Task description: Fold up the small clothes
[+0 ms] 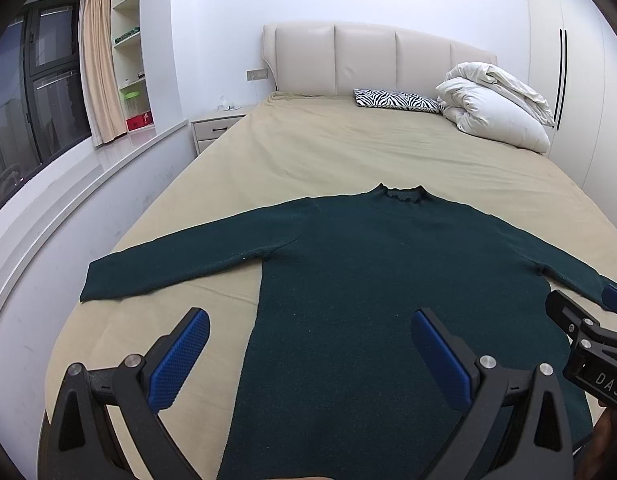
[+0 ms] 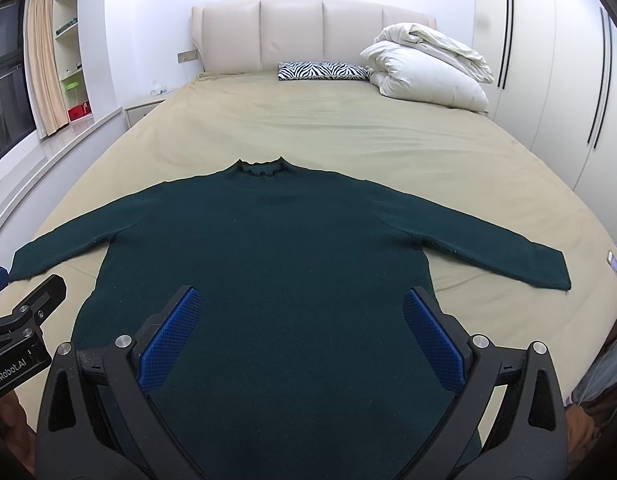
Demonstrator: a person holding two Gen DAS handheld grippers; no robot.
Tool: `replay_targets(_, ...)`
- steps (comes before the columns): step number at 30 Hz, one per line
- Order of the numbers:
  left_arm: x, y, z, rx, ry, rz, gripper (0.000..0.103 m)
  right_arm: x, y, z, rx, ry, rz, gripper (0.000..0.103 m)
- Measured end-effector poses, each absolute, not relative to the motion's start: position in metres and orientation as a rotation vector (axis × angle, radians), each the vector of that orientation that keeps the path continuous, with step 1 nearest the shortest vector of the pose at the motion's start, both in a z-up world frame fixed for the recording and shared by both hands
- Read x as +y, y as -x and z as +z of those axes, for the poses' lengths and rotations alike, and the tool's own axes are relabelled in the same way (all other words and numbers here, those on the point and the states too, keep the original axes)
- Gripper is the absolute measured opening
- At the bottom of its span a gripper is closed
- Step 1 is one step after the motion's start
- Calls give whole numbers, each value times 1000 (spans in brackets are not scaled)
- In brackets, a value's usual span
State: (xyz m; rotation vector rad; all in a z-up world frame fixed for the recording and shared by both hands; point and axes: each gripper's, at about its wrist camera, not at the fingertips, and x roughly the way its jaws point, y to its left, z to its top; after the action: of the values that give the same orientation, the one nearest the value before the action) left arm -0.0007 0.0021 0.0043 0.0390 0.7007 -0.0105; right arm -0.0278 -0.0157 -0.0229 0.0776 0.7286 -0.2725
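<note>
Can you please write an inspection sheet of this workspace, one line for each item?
Surface: bed with a beige sheet, lightly wrinkled.
Job's things: dark green sweater lying flat, both sleeves spread out, collar toward the headboard; not yet folded.
Clutter: zebra-print pillow and bundled white duvet at the head of the bed, apart from the sweater.
Grippers: left gripper and right gripper both open, above the sweater's lower part, holding nothing.
Cables: nothing seen.
Surroundings: nightstand, window with curtain, shelves, white wardrobe.
</note>
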Motion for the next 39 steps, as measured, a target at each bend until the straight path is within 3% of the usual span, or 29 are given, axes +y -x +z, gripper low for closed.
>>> replay_targets(39,4,1,-4,705,-34,-8,103,-12,26,-31,742,-83,-272,103)
